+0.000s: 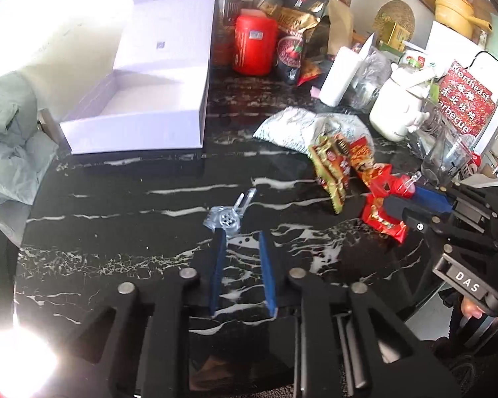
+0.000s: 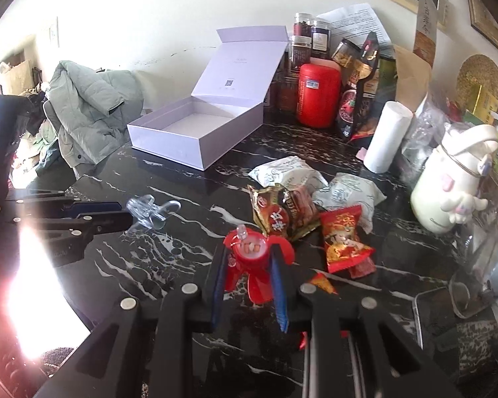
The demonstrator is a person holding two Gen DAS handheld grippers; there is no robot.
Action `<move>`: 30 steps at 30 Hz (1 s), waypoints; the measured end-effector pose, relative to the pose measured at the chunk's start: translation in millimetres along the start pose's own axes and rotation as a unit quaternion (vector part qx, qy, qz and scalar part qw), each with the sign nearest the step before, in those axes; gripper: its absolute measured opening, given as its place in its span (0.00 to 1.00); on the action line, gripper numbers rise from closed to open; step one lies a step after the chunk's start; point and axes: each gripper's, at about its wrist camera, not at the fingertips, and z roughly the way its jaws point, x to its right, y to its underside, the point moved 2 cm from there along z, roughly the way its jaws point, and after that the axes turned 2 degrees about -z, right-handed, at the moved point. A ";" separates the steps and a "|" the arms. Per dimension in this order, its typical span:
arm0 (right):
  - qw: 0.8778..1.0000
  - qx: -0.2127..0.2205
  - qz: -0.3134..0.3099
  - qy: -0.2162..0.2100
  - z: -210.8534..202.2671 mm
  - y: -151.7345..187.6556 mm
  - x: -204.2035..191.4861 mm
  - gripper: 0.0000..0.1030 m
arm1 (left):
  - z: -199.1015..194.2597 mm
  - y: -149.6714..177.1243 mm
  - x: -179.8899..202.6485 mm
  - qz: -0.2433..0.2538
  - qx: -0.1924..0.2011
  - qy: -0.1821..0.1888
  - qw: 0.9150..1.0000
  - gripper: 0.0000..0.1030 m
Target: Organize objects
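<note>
My right gripper (image 2: 247, 253) is shut on a red plastic toy (image 2: 249, 258) and holds it over the black marble table (image 2: 182, 232); it also shows in the left wrist view (image 1: 393, 189). My left gripper (image 1: 239, 232) is open, just behind a clear plastic object (image 1: 227, 217) that lies on the table, also seen in the right wrist view (image 2: 149, 210). An open white box (image 1: 142, 99) stands at the back left, empty inside. Snack packets (image 2: 282, 212) lie right of centre.
A red canister (image 1: 254, 43), jars and bags crowd the back of the table. A white paper roll (image 2: 386, 136), a white mug-shaped jar (image 2: 448, 179) and clear containers stand at the right. A green jacket (image 2: 89, 109) hangs on a chair at the left.
</note>
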 end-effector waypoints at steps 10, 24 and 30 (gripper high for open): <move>1.000 -0.021 -0.007 -0.017 17.7 0.0 -4.9 0.24 | 14.2 -3.9 -18.2 -0.032 0.002 0.020 0.999 0.19; 0.999 -0.034 -0.014 -0.039 39.6 -7.7 -10.3 0.24 | 39.2 -22.1 -48.1 -0.070 0.001 -0.013 0.997 0.59; 0.998 -0.036 -0.015 -0.046 47.1 -10.7 -7.2 0.24 | 56.0 -34.3 -48.6 -0.065 -0.008 -0.007 0.998 0.61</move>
